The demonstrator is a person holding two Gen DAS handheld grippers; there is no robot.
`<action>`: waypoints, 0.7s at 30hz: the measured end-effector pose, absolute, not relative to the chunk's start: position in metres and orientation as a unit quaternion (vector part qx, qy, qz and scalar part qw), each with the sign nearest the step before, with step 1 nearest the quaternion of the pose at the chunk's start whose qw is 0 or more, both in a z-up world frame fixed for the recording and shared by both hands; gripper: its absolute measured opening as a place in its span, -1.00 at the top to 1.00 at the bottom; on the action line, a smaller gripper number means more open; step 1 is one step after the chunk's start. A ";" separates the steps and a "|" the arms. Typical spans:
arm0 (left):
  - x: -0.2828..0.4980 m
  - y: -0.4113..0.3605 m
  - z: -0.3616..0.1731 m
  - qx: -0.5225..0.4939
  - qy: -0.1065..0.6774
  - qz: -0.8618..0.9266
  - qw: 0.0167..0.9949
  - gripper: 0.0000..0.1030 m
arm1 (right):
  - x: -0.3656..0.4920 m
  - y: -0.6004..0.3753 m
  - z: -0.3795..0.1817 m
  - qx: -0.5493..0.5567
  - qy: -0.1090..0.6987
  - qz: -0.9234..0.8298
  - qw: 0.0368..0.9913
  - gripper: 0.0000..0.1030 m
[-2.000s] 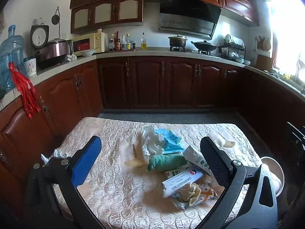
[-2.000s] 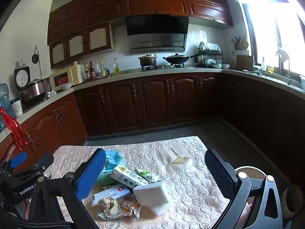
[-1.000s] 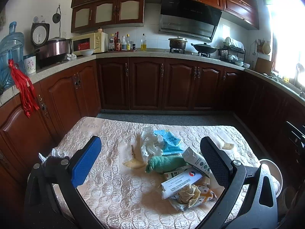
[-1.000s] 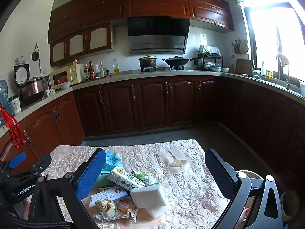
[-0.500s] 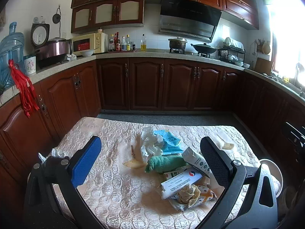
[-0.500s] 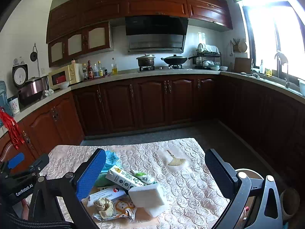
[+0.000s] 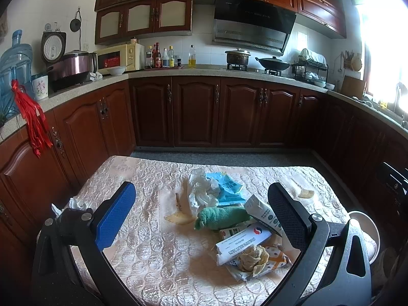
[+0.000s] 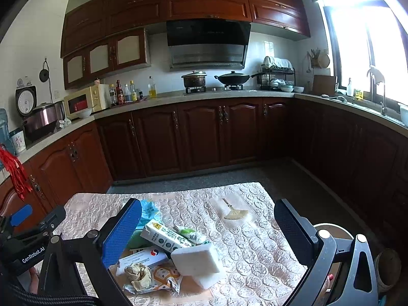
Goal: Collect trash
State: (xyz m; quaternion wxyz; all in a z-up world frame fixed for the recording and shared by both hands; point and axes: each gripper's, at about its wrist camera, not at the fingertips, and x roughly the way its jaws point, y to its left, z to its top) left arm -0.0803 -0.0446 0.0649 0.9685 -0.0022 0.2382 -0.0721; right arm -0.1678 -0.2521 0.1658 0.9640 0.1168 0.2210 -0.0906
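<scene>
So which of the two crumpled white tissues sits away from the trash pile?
The small tissue at the table's left edge, alone; the bigger tissue touches the pile.

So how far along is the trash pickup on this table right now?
Nothing looks collected yet. The pile sits on the table: crumpled brown paper, white carton, green cloth, blue packet, white tissue and white foam block. Left gripper and right gripper are open, holding nothing. The bin stands off the table's right edge; everything remains to move.
</scene>
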 end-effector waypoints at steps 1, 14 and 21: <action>-0.080 -0.045 0.065 -0.002 0.238 -0.072 0.969 -1.00 | -0.168 -0.252 0.166 0.117 0.221 -0.091 0.964 -0.99; -0.080 -0.045 0.064 -0.001 0.239 -0.072 0.968 -1.00 | -0.166 -0.254 0.163 0.117 0.226 -0.091 0.963 -0.99; -0.079 -0.044 0.062 -0.002 0.242 -0.071 0.968 -1.00 | -0.165 -0.255 0.162 0.118 0.230 -0.090 0.962 -0.99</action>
